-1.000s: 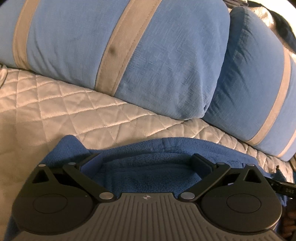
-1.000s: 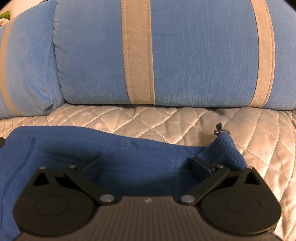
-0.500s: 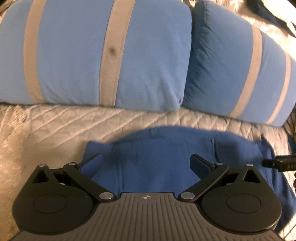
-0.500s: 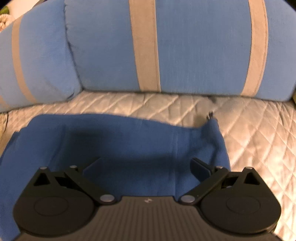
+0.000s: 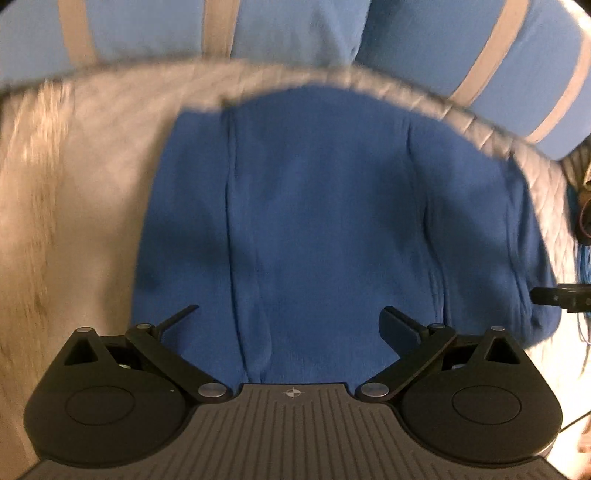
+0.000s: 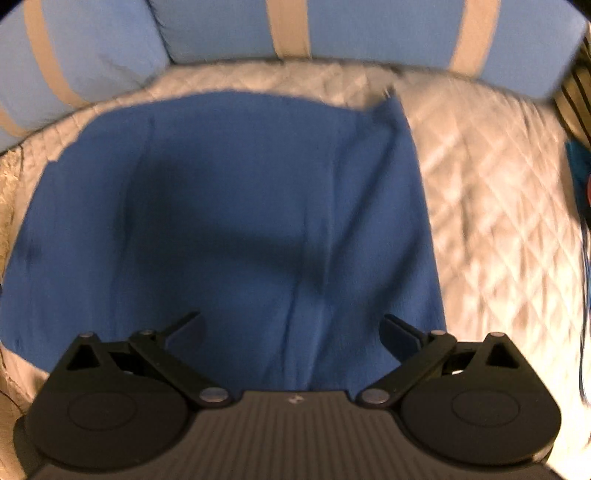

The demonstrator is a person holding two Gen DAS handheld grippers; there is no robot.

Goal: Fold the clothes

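Observation:
A blue fleece garment [image 5: 332, 221] lies spread flat on the quilted cream bed cover [image 5: 92, 166], its far edge near the pillows. It also fills the middle of the right wrist view [image 6: 221, 221], where a small zipper pull [image 6: 388, 90] shows at its far right corner. My left gripper [image 5: 291, 321] is open and empty, raised above the near part of the garment. My right gripper [image 6: 291, 328] is open and empty, also raised above the garment's near part. One of the right gripper's fingers [image 5: 554, 295] shows at the right edge of the left wrist view. Both views are motion-blurred.
Two light blue pillows with beige stripes [image 5: 461, 55] [image 6: 369, 29] lie along the far side of the bed. The quilted cover [image 6: 498, 203] extends to the right of the garment. Dark items and blue cords [image 6: 580, 177] sit at the far right edge.
Both grippers have pulled back and up from the garment's far edge. The garment now lies spread flat, with far more of it in view. The pillows have receded to the top of both views.

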